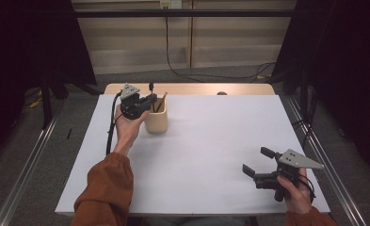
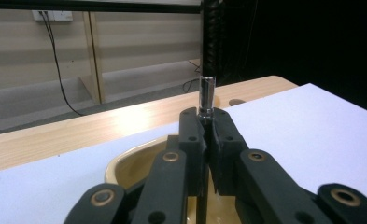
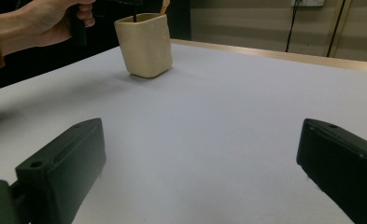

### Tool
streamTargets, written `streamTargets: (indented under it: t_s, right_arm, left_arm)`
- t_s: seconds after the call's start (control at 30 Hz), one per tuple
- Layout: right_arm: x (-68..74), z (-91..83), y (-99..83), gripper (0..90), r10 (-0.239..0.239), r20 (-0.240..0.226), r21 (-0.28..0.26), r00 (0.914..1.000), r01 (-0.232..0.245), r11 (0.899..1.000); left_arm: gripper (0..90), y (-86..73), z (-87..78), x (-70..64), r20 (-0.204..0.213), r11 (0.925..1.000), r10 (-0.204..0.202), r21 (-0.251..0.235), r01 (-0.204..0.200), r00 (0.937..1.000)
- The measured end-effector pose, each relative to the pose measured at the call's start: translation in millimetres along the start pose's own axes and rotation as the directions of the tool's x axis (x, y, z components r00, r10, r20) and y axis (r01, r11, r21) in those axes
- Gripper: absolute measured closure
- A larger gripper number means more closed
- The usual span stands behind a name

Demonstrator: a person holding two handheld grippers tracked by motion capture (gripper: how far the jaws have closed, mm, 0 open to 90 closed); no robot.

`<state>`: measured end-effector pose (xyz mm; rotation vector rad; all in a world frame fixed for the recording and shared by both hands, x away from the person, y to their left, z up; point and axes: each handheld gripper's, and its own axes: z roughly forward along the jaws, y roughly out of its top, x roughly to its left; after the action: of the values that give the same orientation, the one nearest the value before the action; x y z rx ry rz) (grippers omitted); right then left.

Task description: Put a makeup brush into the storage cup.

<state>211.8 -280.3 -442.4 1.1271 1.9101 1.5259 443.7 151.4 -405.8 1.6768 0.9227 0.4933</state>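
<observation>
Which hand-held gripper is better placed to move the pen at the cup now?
The left hand-held gripper: its jaws are already shut on the pen above the cup. The right hand-held gripper is open and far from it.

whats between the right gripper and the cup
Nothing: bare white table runs from the open right gripper to the cup, plain in the right gripper view and the high view.

The pen's (image 2: 208, 56) lower end was hidden between the left gripper's (image 2: 208, 122) closed jaws; its top was cut off by the frame edge.
</observation>
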Motion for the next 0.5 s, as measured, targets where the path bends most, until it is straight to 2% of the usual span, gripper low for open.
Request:
streamTargets:
  t_s: [0.07, 0.13, 0.2, 0.4, 0.5]
  right_arm:
    - [-0.3, 0.2, 0.0, 0.8, -0.002, 0.0, 0.0, 1.0, 0.002, 1.0]
    - [-0.2, 0.2, 0.1, 0.8, 0.001, 0.0, 0.0, 1.0, -0.001, 1.0]
    - [-0.3, 0.4, 0.0, 0.9, 0.003, -0.003, 0.003, 1.0, -0.003, 1.0]
    - [-0.7, 0.2, -0.1, 0.9, 0.003, -0.004, 0.001, 1.0, -0.003, 1.0]
    - [-1.2, 0.3, -0.2, 0.9, 0.001, -0.003, 0.0, 1.0, -0.001, 1.0]
  left_arm:
    - [81.2, -0.9, 1.0, 0.9, -0.003, 1.0, 0.006, -0.002, -0.006, 1.0]
    - [78.0, -1.5, 2.0, 2.6, 0.001, 1.0, -0.006, 0.0, 0.006, 1.0]
    - [68.7, -1.9, 2.3, 3.7, -0.015, 1.0, -0.007, -0.004, 0.007, 0.9999]
    - [45.9, 0.0, 0.3, 5.3, -0.027, 0.9996, -0.015, -0.025, 0.015, 0.9995]
    - [37.7, 0.3, 0.8, 4.7, -0.027, 0.9994, -0.013, -0.032, 0.012, 0.9995]
